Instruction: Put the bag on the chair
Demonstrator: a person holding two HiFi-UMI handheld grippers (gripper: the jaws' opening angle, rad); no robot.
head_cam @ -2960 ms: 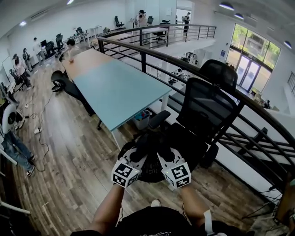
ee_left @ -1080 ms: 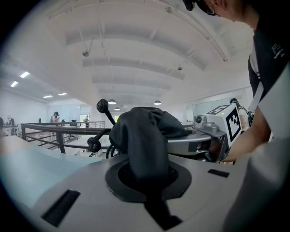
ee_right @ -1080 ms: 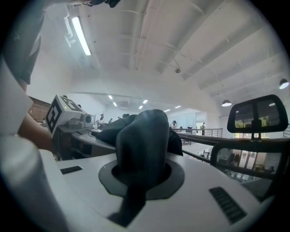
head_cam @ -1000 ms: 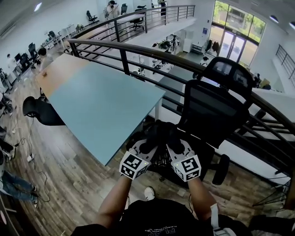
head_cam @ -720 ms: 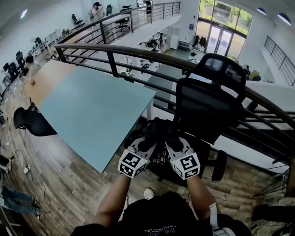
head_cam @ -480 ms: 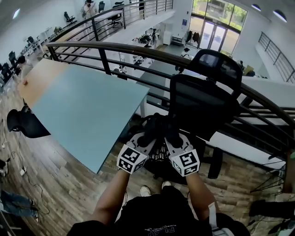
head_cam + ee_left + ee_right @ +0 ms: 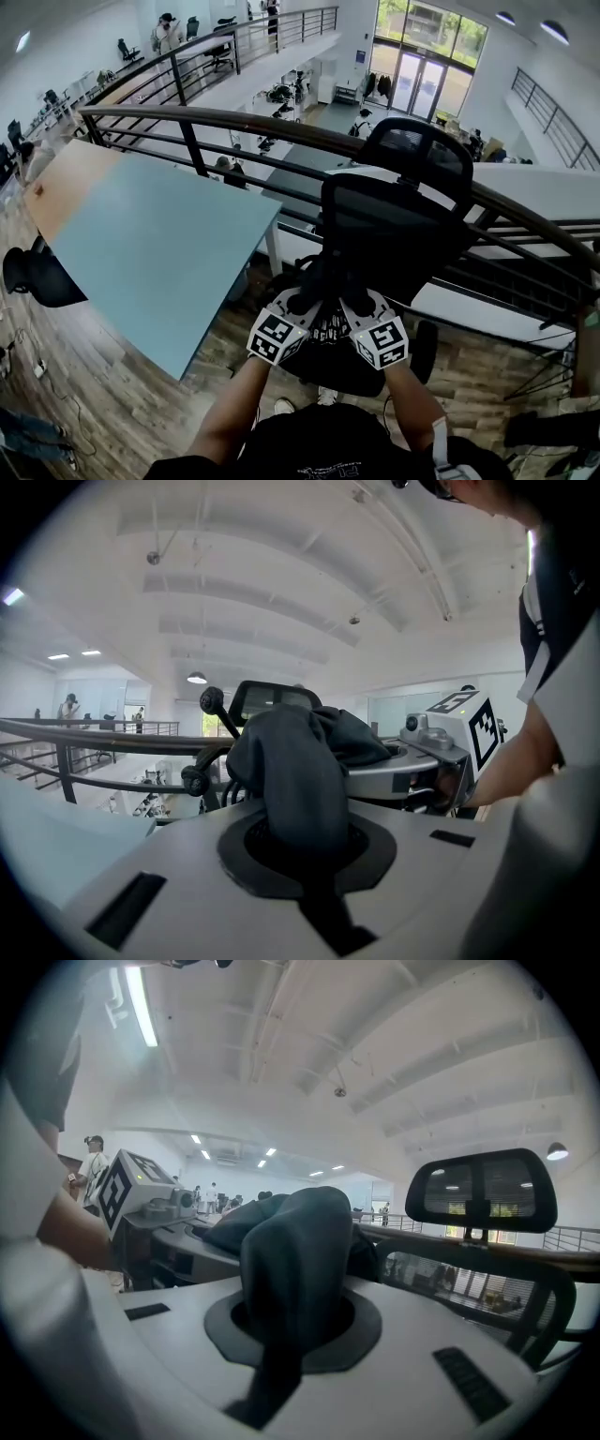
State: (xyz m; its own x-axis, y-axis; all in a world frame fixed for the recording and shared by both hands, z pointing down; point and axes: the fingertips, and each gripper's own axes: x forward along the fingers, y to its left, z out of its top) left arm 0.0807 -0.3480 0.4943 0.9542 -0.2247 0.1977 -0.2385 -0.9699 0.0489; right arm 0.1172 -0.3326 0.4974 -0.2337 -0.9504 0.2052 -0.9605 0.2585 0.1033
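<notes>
A black office chair [image 7: 398,220] with a mesh back and headrest stands right in front of me, against the railing. Both grippers hold a black bag [image 7: 327,326] with white print up over the chair's seat. My left gripper [image 7: 306,296] is shut on a fold of the bag's dark fabric [image 7: 298,771]. My right gripper [image 7: 350,298] is shut on another fold of it [image 7: 298,1241]. The two grippers sit close together, side by side. The chair's headrest [image 7: 483,1190] shows in the right gripper view, and the headrest [image 7: 270,697] in the left gripper view shows behind the fabric.
A long pale blue table [image 7: 150,253] stands to the left of the chair. A black railing [image 7: 244,120] runs behind the chair, with a drop to a lower floor beyond. Another black chair [image 7: 28,277] sits at far left on the wood floor [image 7: 141,412].
The chair has come nearer and more central as I stepped toward it. The table has slid off to the left. Both grippers keep their hold on the bag.
</notes>
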